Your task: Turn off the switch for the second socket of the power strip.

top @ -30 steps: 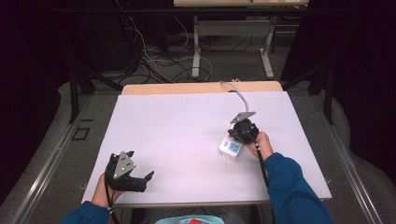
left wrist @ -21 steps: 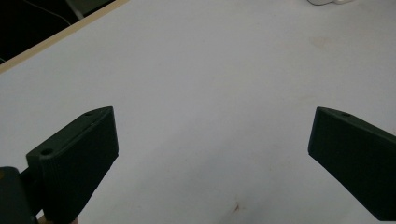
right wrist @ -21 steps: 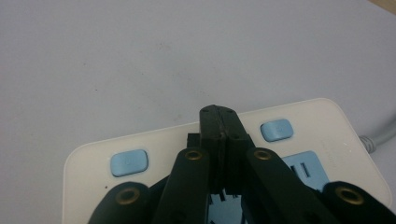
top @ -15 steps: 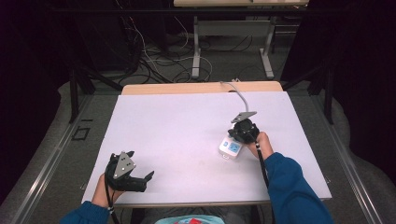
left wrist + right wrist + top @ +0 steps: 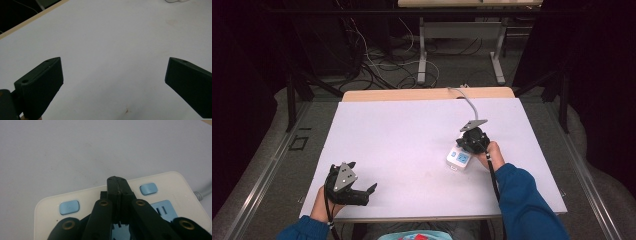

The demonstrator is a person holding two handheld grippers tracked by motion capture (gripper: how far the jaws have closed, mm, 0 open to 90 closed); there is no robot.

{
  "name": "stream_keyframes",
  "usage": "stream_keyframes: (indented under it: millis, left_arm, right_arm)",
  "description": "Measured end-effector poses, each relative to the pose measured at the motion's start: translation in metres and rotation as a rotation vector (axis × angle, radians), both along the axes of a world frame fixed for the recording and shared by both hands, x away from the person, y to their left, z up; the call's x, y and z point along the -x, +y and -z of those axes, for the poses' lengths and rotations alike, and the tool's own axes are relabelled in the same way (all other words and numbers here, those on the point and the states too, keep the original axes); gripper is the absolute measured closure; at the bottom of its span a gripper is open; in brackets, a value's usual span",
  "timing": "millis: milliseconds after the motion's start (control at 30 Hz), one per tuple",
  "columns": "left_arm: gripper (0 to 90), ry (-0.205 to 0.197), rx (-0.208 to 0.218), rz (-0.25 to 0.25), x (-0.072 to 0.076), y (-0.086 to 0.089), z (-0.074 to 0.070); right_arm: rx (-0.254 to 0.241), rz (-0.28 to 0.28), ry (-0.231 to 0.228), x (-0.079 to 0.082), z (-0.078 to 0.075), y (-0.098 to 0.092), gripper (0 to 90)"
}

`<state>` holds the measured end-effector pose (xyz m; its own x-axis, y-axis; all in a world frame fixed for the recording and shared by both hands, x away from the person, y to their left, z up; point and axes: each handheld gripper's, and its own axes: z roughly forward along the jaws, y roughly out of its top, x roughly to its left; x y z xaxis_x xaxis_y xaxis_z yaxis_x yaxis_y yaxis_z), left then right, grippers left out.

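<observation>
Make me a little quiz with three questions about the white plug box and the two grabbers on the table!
1. Where does the power strip lie on the table?
A. On the person's right side, under the right gripper
B. At the far left corner
C. On the floor

2. How many blue buttons show on the power strip in the right gripper view?
A. None
B. Two
C. Five

3. How do the jaws of the left gripper stand?
A. Pressed together
B. Closed on a cup
C. Wide apart with nothing between them

Answers:
1. A, since the high view shows the strip at the right beneath that gripper.
2. B, since one sits on each side of the shut jaws.
3. C, since bare table shows between them in the left gripper view.
</observation>
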<state>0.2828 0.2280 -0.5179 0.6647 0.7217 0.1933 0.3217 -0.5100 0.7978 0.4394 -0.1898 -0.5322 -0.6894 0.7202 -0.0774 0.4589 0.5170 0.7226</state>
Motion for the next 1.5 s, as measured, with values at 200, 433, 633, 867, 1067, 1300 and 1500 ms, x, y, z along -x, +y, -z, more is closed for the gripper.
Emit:
stream_keyframes:
  millis: [200, 433, 633, 867, 1067, 1300, 1500]
  left_arm:
    - [1.7, 0.0, 0.0, 0.0, 0.0, 0.0, 0.0]
    - [1.7, 0.0, -0.002, 0.0, 0.0001, 0.0, 0.0]
    - [1.7, -0.001, -0.003, 0.001, 0.0001, -0.0001, -0.0001]
    - [1.7, -0.001, -0.004, 0.0, 0.0002, -0.0002, -0.0001]
    - [1.7, -0.001, -0.003, 0.0, 0.0002, -0.0001, 0.0]
    - [1.7, -0.001, -0.004, 0.0, 0.0003, 0.0, -0.0001]
    - [1.8, -0.001, -0.004, 0.0, 0.0003, 0.0, -0.0001]
  right_arm:
    - [0.009, 0.006, 0.005, 0.0004, -0.0005, 0.0, 90.0]
    - [0.001, 0.01, 0.014, 0.0001, -0.0002, -0.0004, 90.0]
    - [0.005, 0.005, 0.008, 0.0007, 0.0001, 0.0015, 90.0]
    - [0.024, 0.012, 0.001, 0.0015, 0.0006, 0.0029, 90.0]
    - [0.005, 0.006, -0.009, 0.0007, 0.0017, 0.0024, 90.0]
    - [0.02, 0.011, 0.004, 0.0015, 0.0006, 0.0031, 90.0]
    - [0.024, 0.013, -0.001, 0.0015, 0.0004, 0.0025, 90.0]
